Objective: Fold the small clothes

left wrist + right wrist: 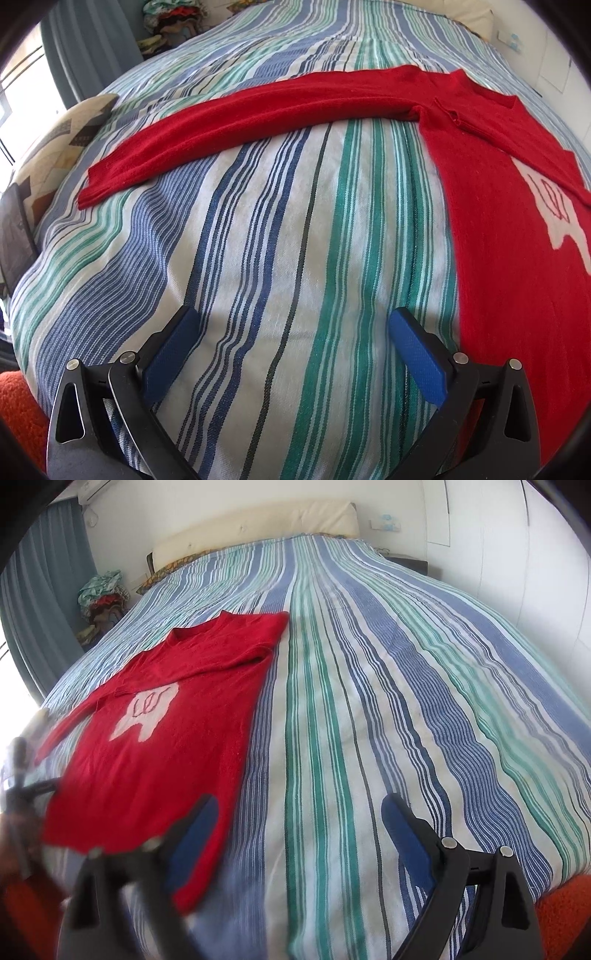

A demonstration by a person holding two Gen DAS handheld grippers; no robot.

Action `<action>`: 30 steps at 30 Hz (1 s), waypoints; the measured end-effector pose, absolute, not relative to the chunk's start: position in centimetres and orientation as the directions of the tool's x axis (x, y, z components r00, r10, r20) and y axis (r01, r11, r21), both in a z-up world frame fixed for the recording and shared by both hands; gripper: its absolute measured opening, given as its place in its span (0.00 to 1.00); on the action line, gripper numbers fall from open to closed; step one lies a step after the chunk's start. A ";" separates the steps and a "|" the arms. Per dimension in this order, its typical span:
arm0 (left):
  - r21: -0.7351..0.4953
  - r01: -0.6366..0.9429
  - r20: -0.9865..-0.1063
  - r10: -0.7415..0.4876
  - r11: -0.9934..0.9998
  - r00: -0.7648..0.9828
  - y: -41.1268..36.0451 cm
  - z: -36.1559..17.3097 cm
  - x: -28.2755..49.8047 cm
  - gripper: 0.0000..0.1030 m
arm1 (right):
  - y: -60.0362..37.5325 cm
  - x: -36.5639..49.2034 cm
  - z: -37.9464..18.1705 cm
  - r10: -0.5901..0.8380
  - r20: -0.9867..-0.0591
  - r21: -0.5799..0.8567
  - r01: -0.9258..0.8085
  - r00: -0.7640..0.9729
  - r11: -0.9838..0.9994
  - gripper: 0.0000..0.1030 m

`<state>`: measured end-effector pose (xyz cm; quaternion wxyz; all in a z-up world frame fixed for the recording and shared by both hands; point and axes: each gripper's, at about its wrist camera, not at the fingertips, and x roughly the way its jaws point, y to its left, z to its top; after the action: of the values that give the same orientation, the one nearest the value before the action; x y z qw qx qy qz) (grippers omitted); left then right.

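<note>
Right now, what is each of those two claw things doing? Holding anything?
Left gripper: open, holding nothing, above the striped bedspread.
Right gripper: open, holding nothing, beside the red sweater.

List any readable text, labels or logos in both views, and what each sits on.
No text reads with certainty.
Red stitched marks, possibly "les" or "lol", on the white patch on the red sweater: loopy, not surely letters.
Small blue-and-white stickers on the wall: too small to read.
Striped bedspread: no text.

Red sweater [155, 738] flat on striped bed, one sleeve apparently folded across.
</note>
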<state>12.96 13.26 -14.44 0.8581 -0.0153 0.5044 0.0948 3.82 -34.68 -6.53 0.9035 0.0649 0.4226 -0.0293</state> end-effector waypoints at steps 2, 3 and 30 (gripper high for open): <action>0.069 -0.176 -0.870 0.146 0.982 0.471 13.2 -14.5 13.0 1.00 | -34.6 3.9 -6.5 0.002 -0.768 0.089 0.104 0.641 0.991 0.86; 0.069 -0.175 -0.871 0.145 0.982 0.469 13.2 -14.5 13.0 1.00 | -34.6 3.9 -6.6 0.001 -0.768 0.088 0.103 0.640 0.991 0.86; 0.070 -0.174 -0.871 0.145 0.982 0.469 13.3 -14.5 13.0 1.00 | -34.7 4.0 -7.1 0.006 -0.779 0.095 0.108 0.627 0.990 0.86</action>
<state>13.04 13.26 -14.45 0.8569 -0.0143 0.5067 0.0932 4.01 -34.72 -7.08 0.8995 0.0662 0.4310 -0.0282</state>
